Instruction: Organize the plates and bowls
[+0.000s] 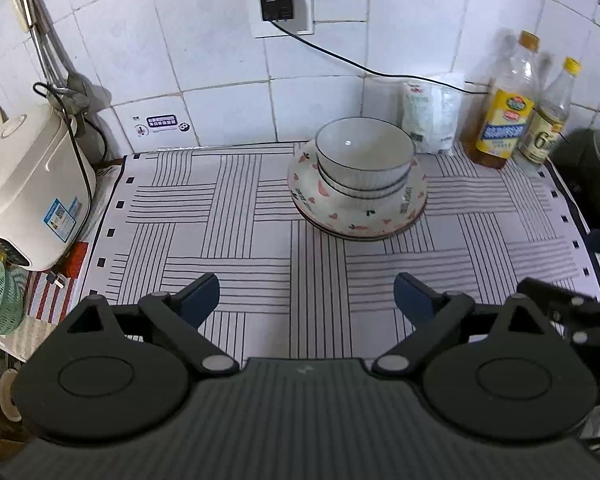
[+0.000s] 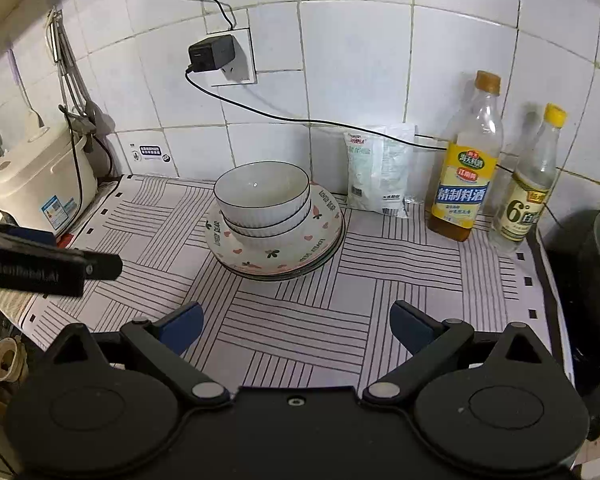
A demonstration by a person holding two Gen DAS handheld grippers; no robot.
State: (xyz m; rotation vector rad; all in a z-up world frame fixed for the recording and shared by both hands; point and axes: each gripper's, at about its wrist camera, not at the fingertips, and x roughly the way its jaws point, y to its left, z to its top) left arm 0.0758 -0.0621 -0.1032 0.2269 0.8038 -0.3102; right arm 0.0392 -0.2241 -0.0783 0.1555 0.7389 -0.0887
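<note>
Two white ribbed bowls with dark rims sit nested on a stack of patterned plates near the tiled back wall. The top plate carries pink hearts and small leaf marks. My left gripper is open and empty, over the striped mat well in front of the stack. My right gripper is open too, nothing between its blue pads, also short of the stack. The left gripper's black body shows at the left edge of the right wrist view.
A white rice cooker stands at the left of the striped mat. Behind the stack lean a white packet, a cooking-wine bottle and a smaller vinegar bottle. A dark pot sits at the right edge. A green basket is low left.
</note>
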